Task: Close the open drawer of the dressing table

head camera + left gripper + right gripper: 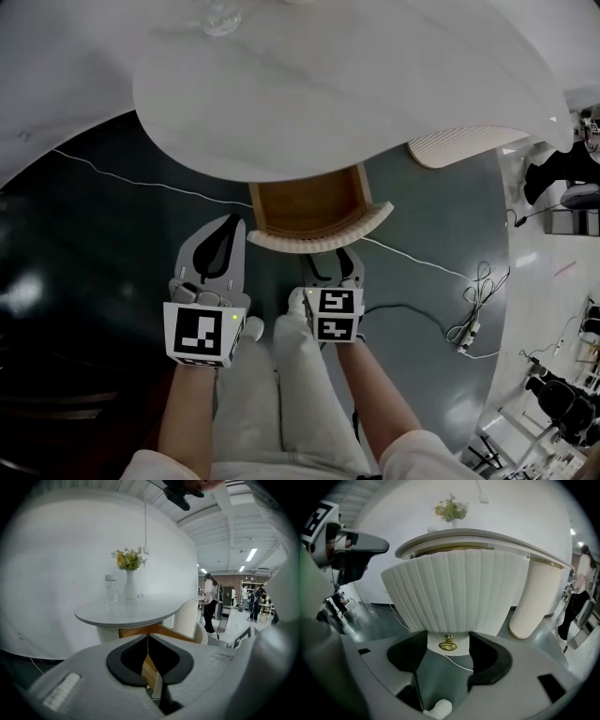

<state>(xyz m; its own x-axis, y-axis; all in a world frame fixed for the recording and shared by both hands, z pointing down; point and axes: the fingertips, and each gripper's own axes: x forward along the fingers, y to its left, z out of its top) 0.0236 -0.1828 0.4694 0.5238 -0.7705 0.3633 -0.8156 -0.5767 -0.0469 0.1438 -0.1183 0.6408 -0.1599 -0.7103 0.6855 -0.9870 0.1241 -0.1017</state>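
The dressing table [394, 84] has a white top, and its drawer [309, 202] stands pulled out, showing a wooden inside and a fluted white front [454, 592]. A brass knob [448, 643] sits low on that front. My right gripper [331, 261] is open just before the front, and the knob shows between its jaws [447, 640] without touching them. My left gripper [228, 223] hangs left of the drawer, apart from it. Its jaws meet at the tips [147, 638] with nothing between them, and the drawer's wooden side [150, 667] shows behind them.
A vase of flowers [130, 573] and a glass [110, 588] stand on the tabletop. A fluted white leg [534, 597] rises right of the drawer. Cables [141, 178] and a power strip [469, 333] lie on the dark floor. A person [211, 602] stands far right.
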